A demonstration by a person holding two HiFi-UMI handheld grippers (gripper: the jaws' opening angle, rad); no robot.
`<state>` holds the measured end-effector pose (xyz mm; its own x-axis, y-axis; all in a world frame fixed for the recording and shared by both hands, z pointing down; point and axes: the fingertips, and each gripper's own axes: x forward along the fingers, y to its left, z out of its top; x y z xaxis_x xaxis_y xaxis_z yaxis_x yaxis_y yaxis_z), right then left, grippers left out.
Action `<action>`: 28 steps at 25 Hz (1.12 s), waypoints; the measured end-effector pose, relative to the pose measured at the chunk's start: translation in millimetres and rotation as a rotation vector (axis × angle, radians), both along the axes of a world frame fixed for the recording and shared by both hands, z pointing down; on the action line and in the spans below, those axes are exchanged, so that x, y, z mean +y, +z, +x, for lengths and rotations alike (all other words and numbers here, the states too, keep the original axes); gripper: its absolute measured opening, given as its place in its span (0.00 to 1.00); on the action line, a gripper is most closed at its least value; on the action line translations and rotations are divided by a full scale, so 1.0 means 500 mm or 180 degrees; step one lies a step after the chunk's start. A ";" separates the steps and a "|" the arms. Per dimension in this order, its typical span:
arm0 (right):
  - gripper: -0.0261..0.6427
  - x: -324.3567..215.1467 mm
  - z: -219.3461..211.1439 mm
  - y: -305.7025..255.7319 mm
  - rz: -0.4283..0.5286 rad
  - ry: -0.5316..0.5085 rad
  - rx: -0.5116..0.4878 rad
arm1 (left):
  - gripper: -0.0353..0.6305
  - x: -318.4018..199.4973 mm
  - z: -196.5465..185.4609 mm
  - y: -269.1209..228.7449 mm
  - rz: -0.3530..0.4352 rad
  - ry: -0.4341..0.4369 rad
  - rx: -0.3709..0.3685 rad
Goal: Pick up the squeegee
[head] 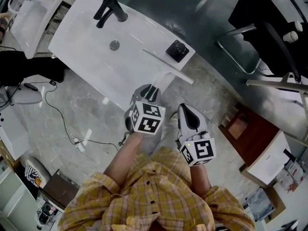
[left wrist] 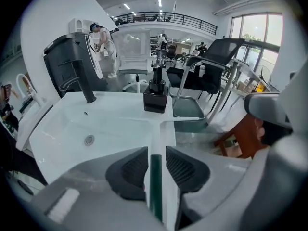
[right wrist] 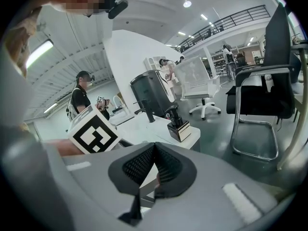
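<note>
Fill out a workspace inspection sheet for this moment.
Surface: white sink counter with basin.
Job's things: squeegee lies at the counter's near edge, dark handle sticking out.
Clutter: black faucet, black soap dispenser.
Grippers: left claw open, squeegee handle between its jaws, not gripped; right claw shut, empty.
Cables: black cable loose on the floor.
Surroundings: grey stone floor, black chair, people behind.

Bare basin (head: 86,57) gives room between faucet (head: 109,11) and soap dispenser (head: 177,50).
</note>
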<state>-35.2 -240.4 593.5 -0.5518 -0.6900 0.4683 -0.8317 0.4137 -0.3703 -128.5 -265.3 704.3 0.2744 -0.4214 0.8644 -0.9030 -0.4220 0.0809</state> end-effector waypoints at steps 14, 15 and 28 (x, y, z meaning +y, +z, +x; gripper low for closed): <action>0.04 0.003 0.006 0.017 -0.0061 0.0043 0.0007 | 0.21 -0.046 0.026 0.035 -0.0125 0.0140 -0.0087; 0.04 0.003 0.008 0.018 -0.0066 0.0051 0.0010 | 0.21 -0.047 0.026 0.039 -0.0135 0.0138 -0.0091; 0.04 0.013 0.030 0.013 -0.0069 0.0133 0.0022 | 0.19 -0.047 0.019 0.050 -0.0143 0.0039 -0.0138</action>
